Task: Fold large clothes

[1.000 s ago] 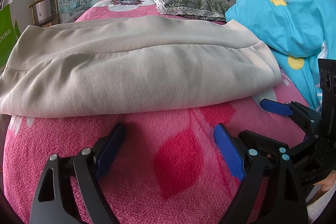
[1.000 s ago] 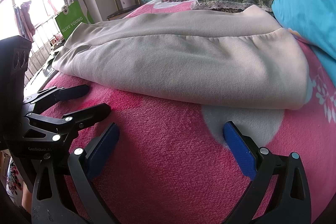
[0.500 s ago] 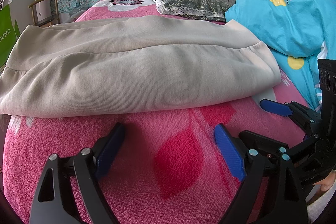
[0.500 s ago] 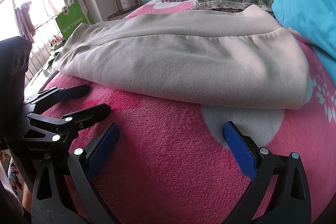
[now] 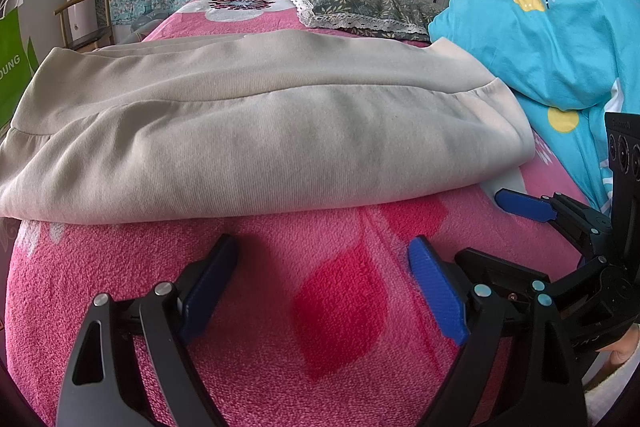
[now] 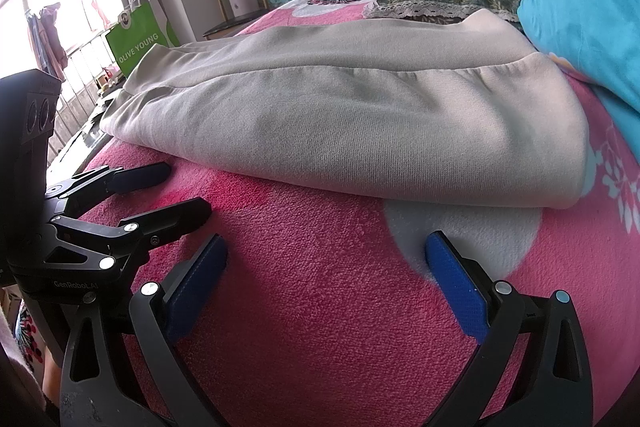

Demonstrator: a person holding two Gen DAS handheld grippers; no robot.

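Left wrist view: left gripper (image 5: 320,267) jaws wide apart, empty, over the pink blanket (image 5: 340,307). Folded beige garment (image 5: 260,131) lies just beyond; blue quilt (image 5: 540,39) abuts its right end.

Right wrist view: right gripper (image 6: 326,267) jaws likewise wide, empty; garment ahead, green bag (image 6: 138,41) beyond the bed's left edge.

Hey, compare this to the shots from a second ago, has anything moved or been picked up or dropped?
Nothing visibly changed. The left gripper and right gripper stay open with nothing between their fingers, over the pink blanket, just short of the folded beige garment, which lies as it did.
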